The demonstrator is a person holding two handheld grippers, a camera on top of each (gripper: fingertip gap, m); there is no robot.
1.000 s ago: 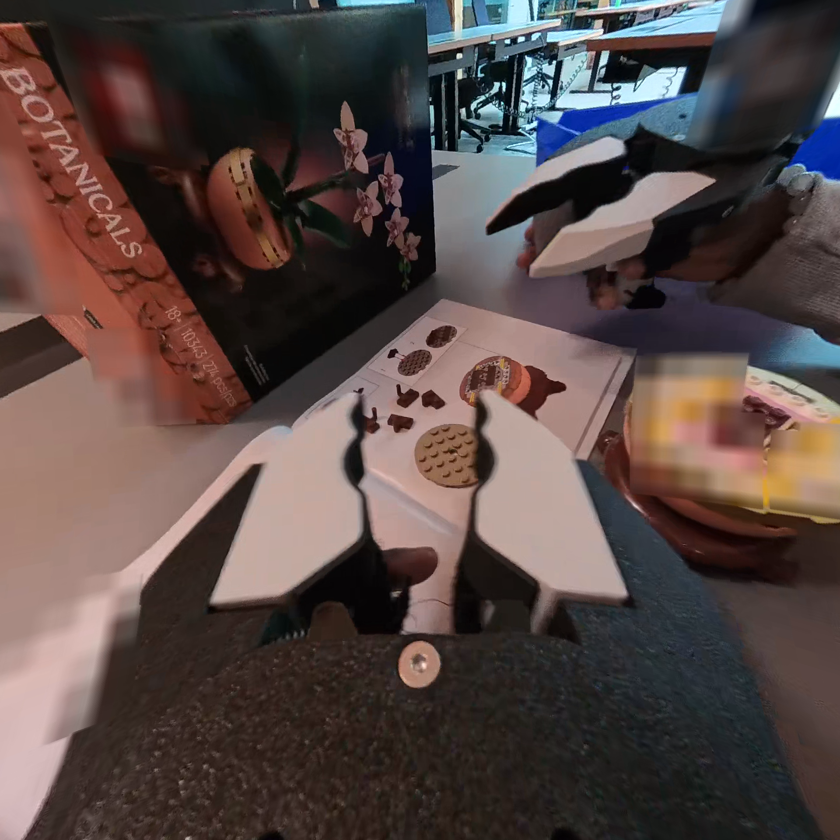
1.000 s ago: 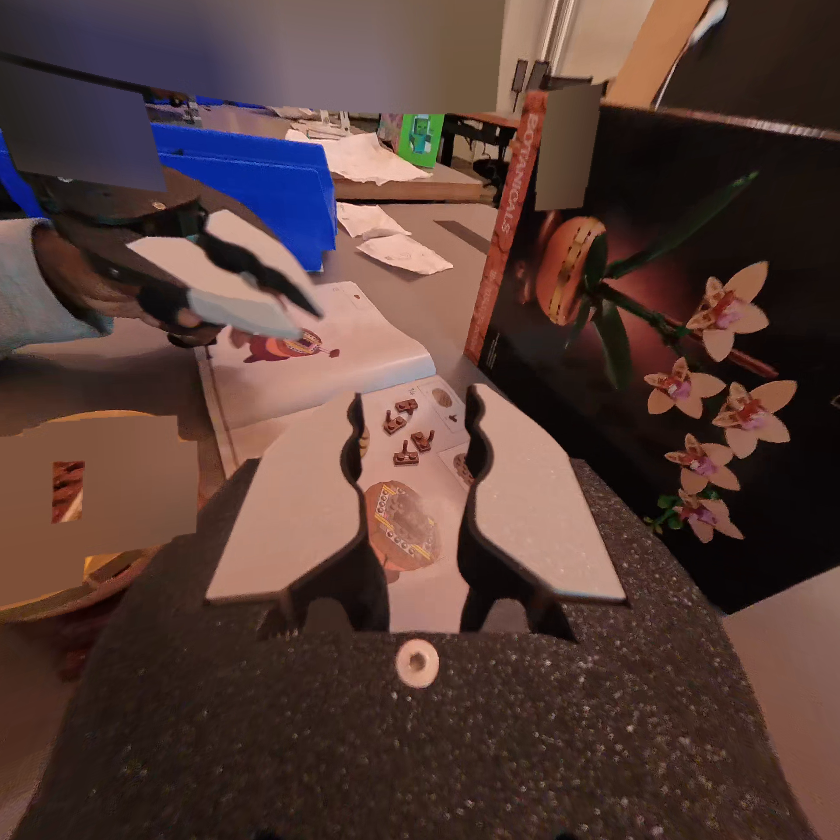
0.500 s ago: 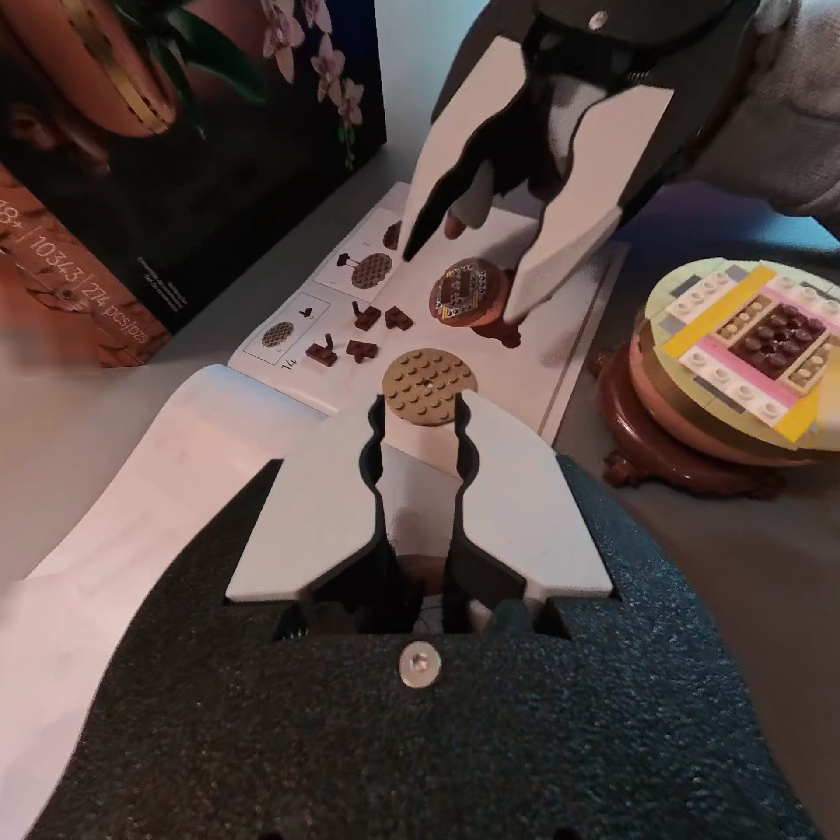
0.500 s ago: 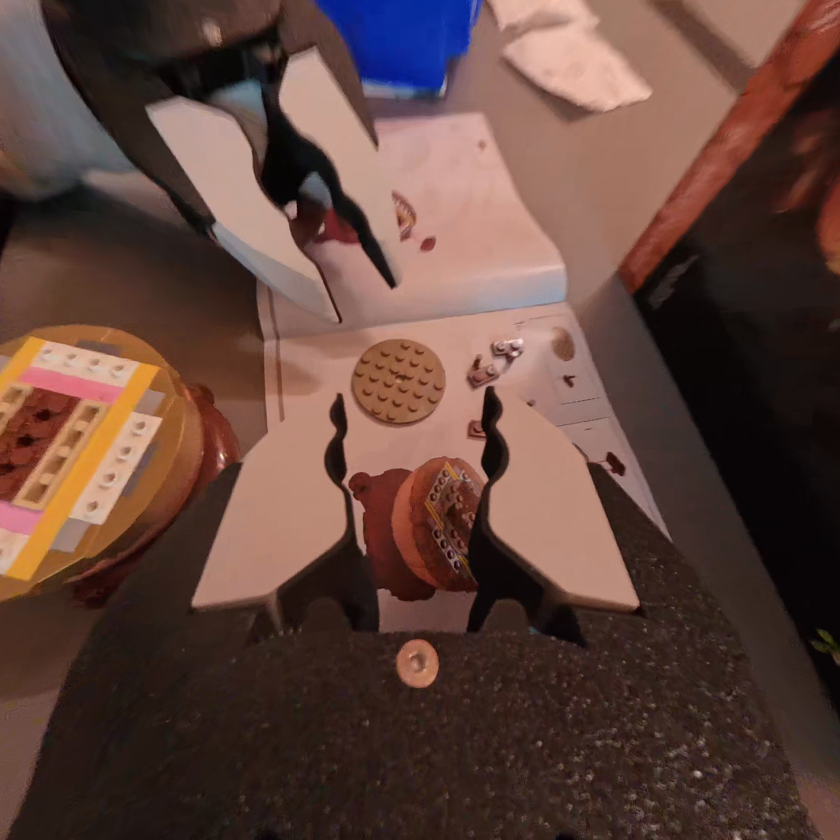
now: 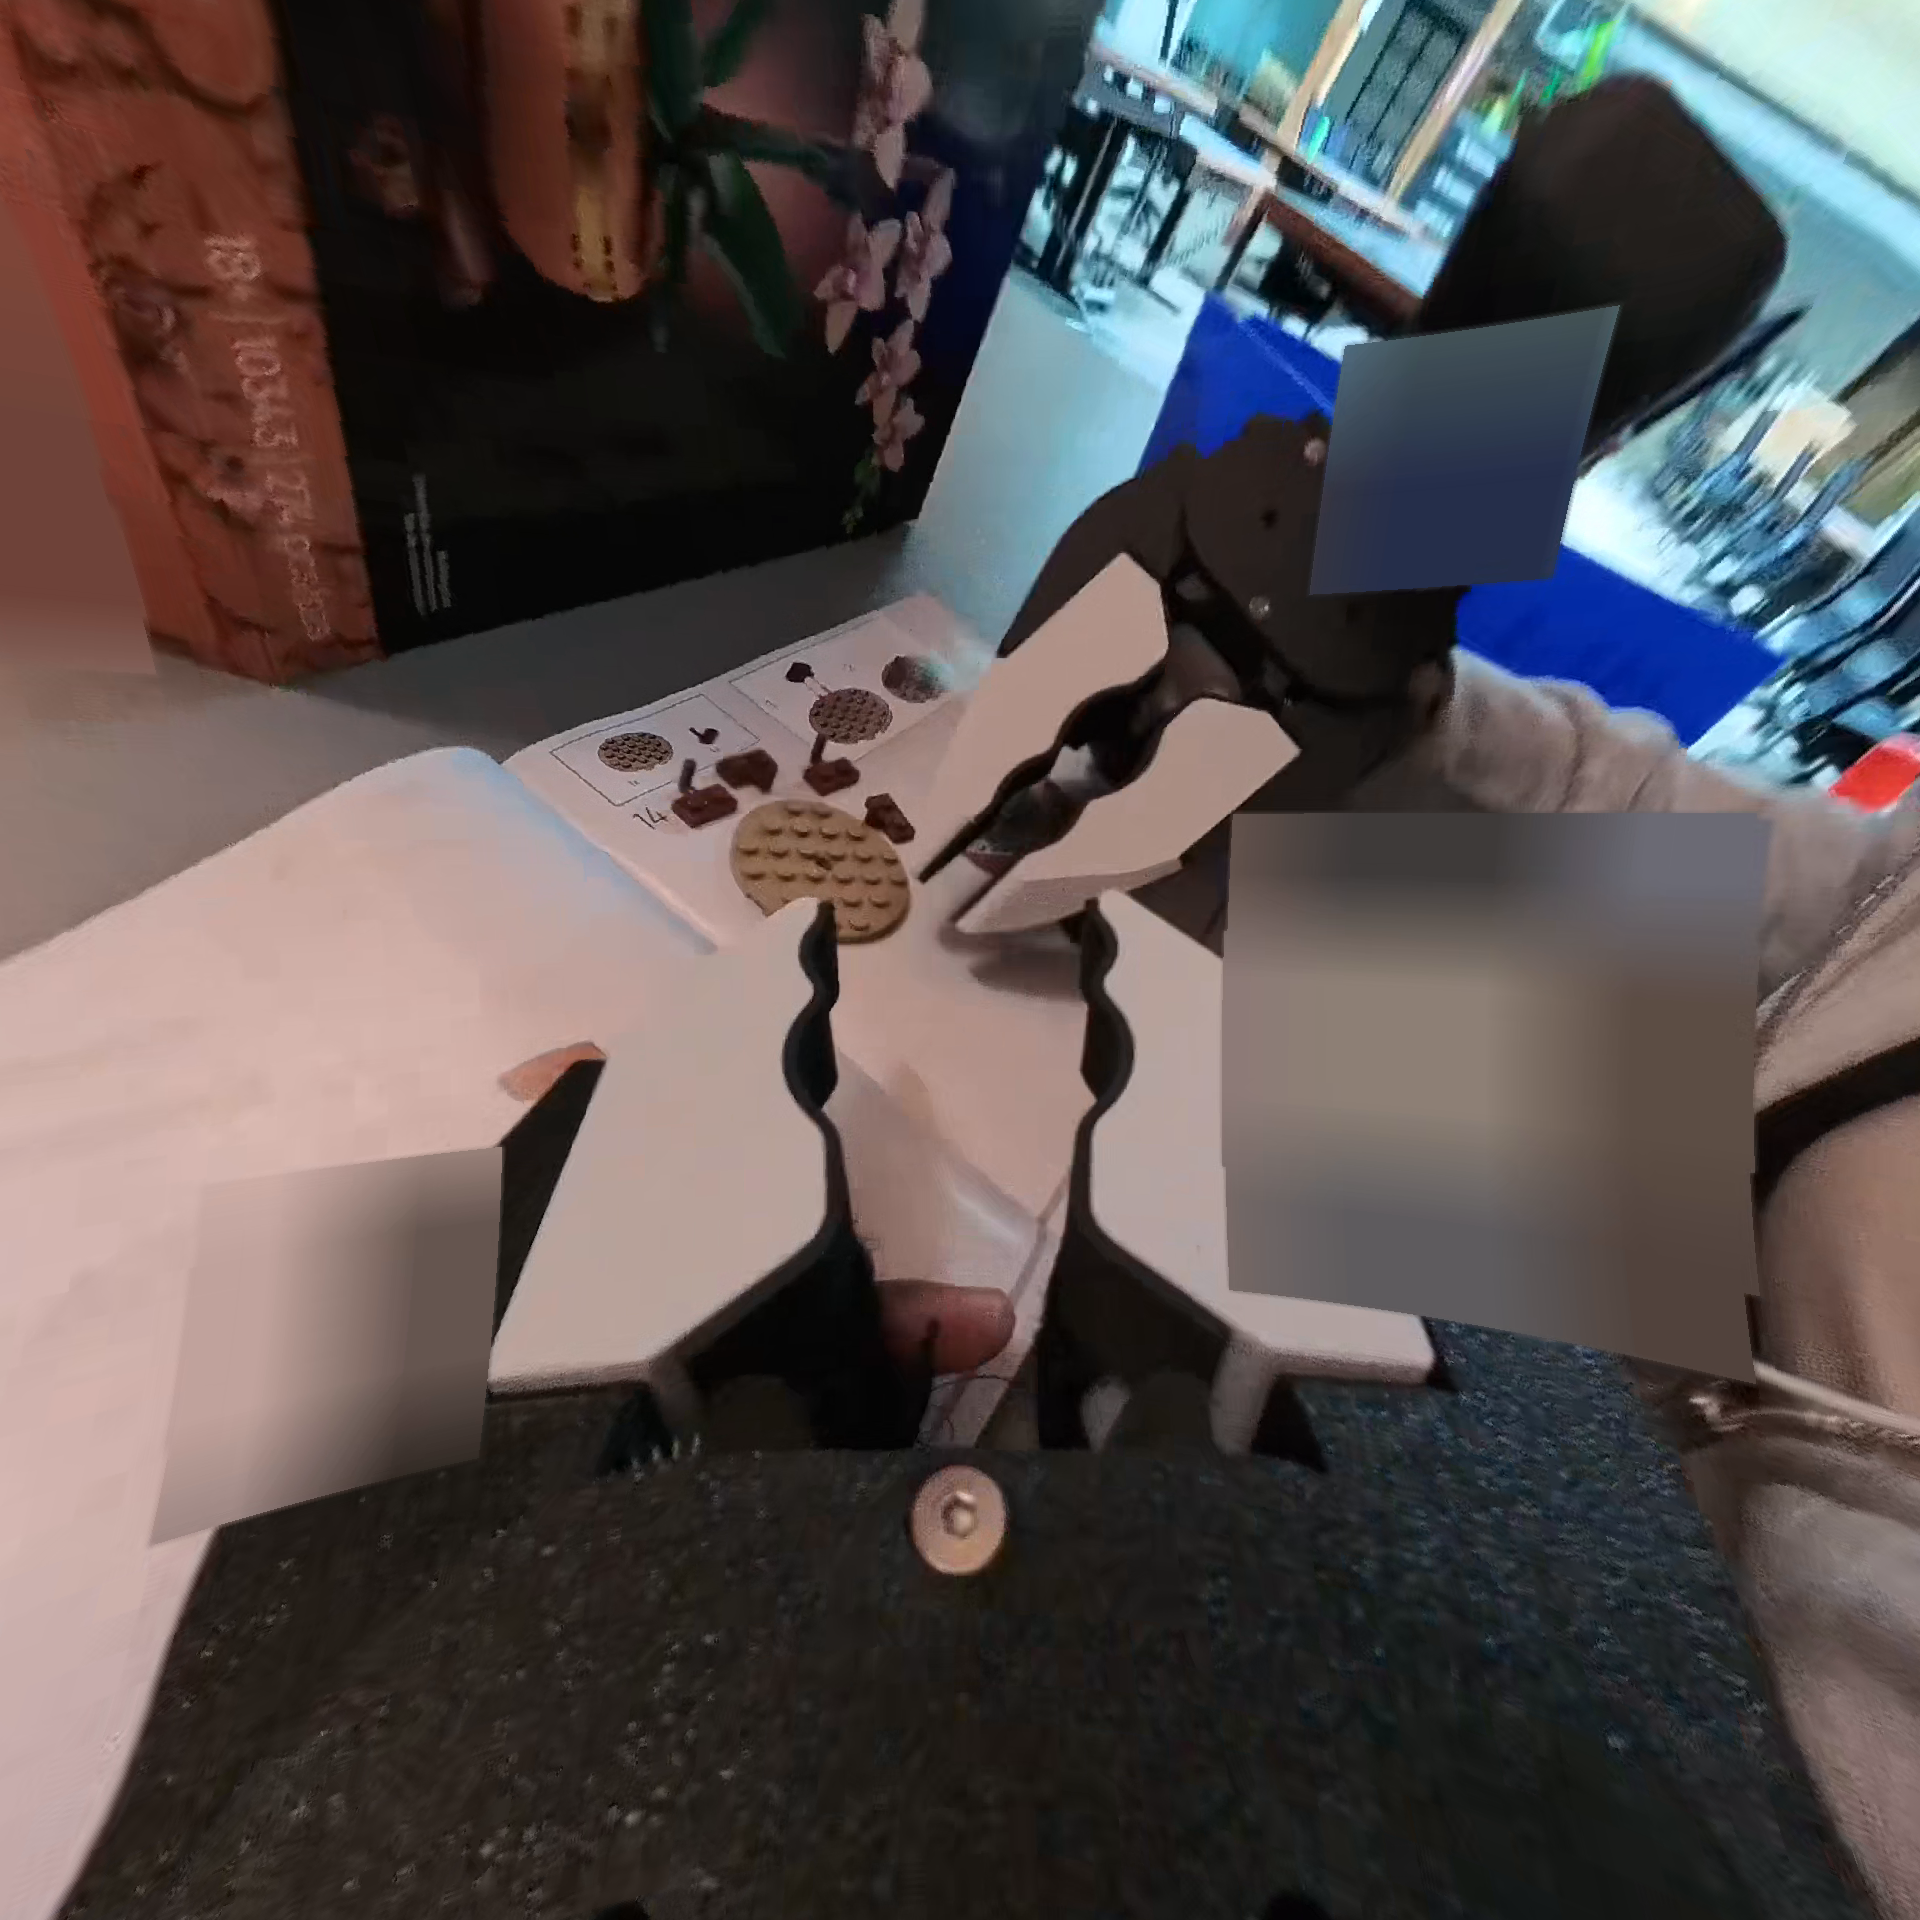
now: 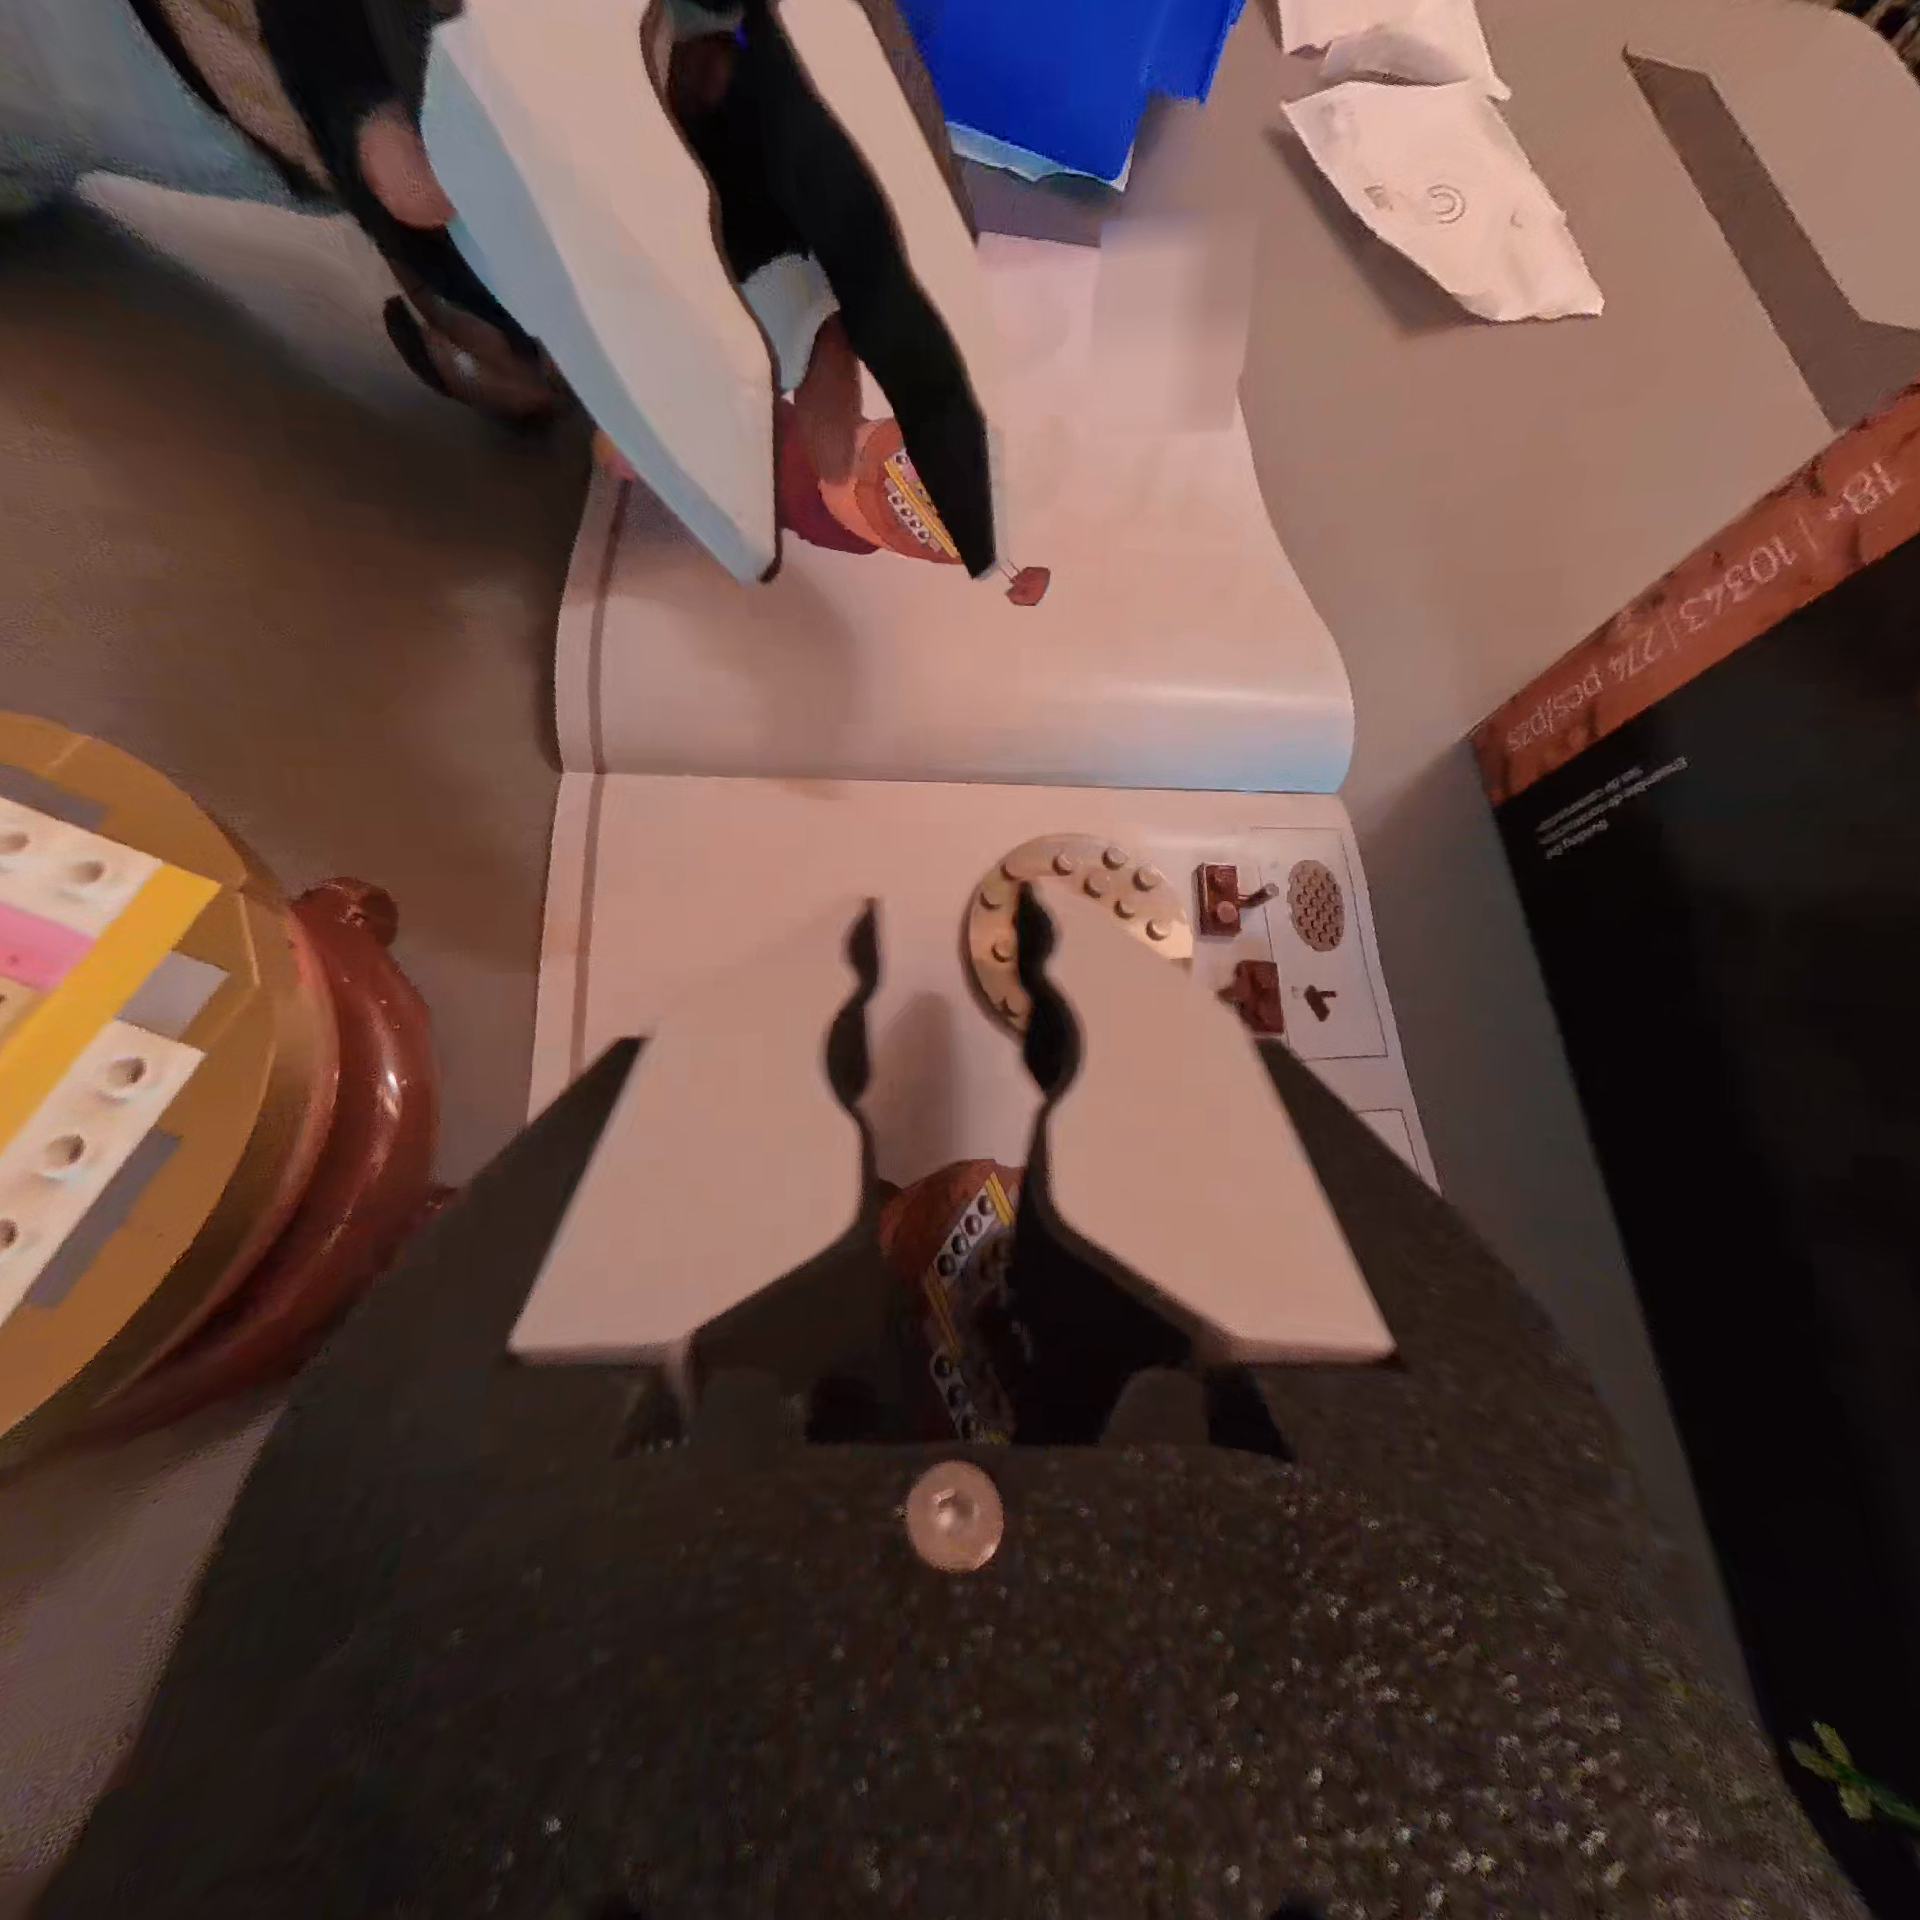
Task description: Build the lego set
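A round tan studded plate (image 5: 821, 868) lies on the open instruction booklet (image 5: 312, 935), with three small dark brown pieces (image 5: 748, 771) beside it. My left gripper (image 5: 956, 925) is open and empty, just short of the plate. My right gripper (image 5: 948, 899) comes in from the right, its tips at the plate's right edge. In the right wrist view my right gripper (image 6: 948, 914) is open with a narrow gap and empty. Its right finger hides part of the tan plate (image 6: 1101, 894), next to brown pieces (image 6: 1221, 899). The left gripper (image 6: 871, 566) hangs over the booklet's (image 6: 935, 707) far page.
The round built pot base (image 6: 156, 1039), with yellow, pink and white bricks on top, stands left of the booklet. The dark set box (image 6: 1714, 1039) stands upright on the right, also in the left wrist view (image 5: 468, 312). A blue bin (image 6: 1039, 83) and loose papers (image 6: 1434, 197) lie beyond. Some 6 centimeters of space lies between my two pairs of fingers.
My right gripper has dropped toward the tan plate and its jaws have narrowed. My left gripper has tilted up, and its jaws are wider than half a second ago.
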